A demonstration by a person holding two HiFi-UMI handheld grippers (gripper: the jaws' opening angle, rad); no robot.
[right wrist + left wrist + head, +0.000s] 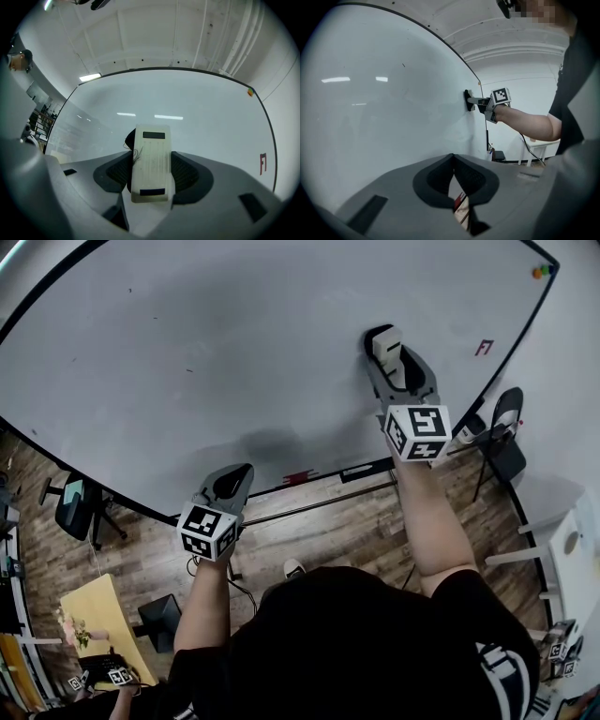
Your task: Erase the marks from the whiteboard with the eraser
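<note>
The whiteboard (234,352) fills the upper part of the head view. A white eraser (386,343) is pressed flat against it at the right, with my right gripper (392,352) shut on it. In the right gripper view the eraser (150,161) sits between the jaws, its felt side on the board (197,126). A small red mark (484,347) lies to the eraser's right, and the mark (263,163) also shows in that view. My left gripper (239,474) hangs by the board's lower edge, shut and holding nothing; its tips (452,157) meet.
Coloured magnets (541,271) sit in the board's top right corner. A red marker (300,476) lies on the ledge under the board. On the wooden floor stand office chairs (75,505) (502,432), a yellow table (98,615) and a white table (572,549).
</note>
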